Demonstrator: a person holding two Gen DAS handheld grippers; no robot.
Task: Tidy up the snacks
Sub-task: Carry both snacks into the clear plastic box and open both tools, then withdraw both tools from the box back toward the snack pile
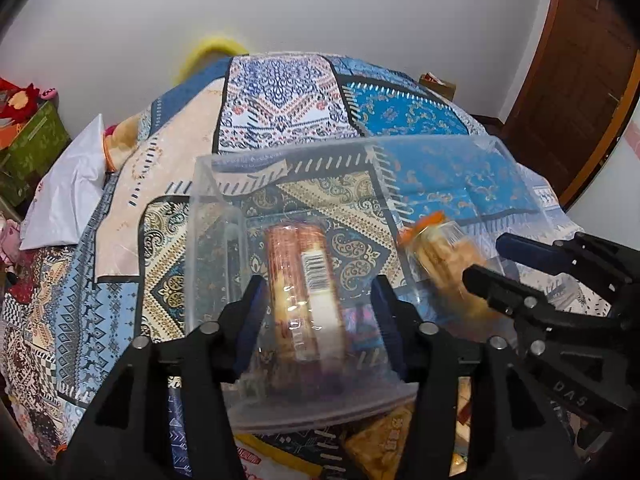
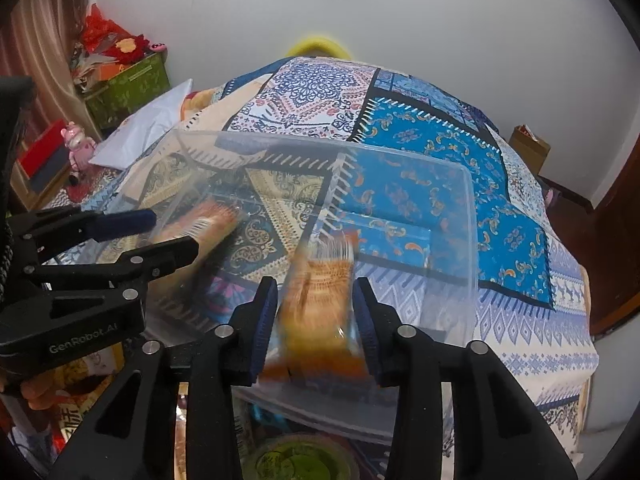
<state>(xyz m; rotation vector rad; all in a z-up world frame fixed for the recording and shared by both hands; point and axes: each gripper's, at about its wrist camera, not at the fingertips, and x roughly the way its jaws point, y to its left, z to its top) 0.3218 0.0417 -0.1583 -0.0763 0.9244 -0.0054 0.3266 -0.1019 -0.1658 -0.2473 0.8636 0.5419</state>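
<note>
While both tools [image 1: 320,320] [image 2: 316,320] gape around biscuit packs [image 1: 304,292] [image 2: 320,300], the clear bin's [image 1: 400,160] wall hems them in.

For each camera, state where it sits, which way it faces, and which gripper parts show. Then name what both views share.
Left wrist: sits on the left hand-held gripper, facing down over a clear bin on the bedspread; its fingers flank a snack roll; the right hand-held gripper shows at right.
Right wrist: sits on the right hand-held gripper, same direction; fingers flank a blurred orange packet; the left hand-held gripper shows at left.
Shared: bin, bedspread, both snacks, white wall.
</note>
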